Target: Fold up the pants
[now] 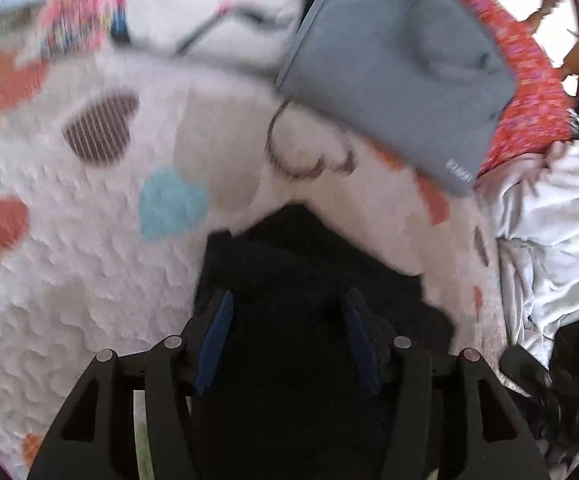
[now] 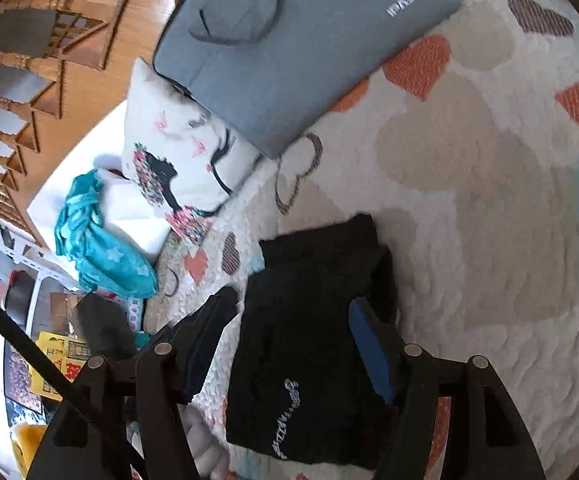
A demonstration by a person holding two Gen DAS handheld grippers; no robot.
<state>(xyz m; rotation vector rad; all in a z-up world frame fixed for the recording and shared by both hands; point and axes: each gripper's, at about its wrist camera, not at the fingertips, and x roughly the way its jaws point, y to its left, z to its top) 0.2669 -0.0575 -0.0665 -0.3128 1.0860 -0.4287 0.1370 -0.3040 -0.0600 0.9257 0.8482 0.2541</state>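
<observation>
The black pants (image 2: 313,264) lie as a small folded bundle on a white quilt with hearts (image 2: 489,200), silver lettering showing near the close edge. My right gripper (image 2: 291,300) hovers over the bundle with its jaws wide; the left pad is off the cloth's left edge, and the right pad stands at its right edge. In the left wrist view, which is blurred, the pants (image 1: 289,248) fill the space under my left gripper (image 1: 289,296). Its blue pads (image 1: 217,336) stand apart with black cloth lying between them, not pinched.
A grey laptop sleeve (image 2: 289,48) rests on the quilt beyond the pants, partly on a white printed pillow (image 2: 181,160). A teal garment (image 2: 101,248) lies at the bed's left edge, with wooden chairs (image 2: 29,40) behind. In the left view, crumpled white sheets (image 1: 561,240) and red patterned cloth (image 1: 529,92) are at right.
</observation>
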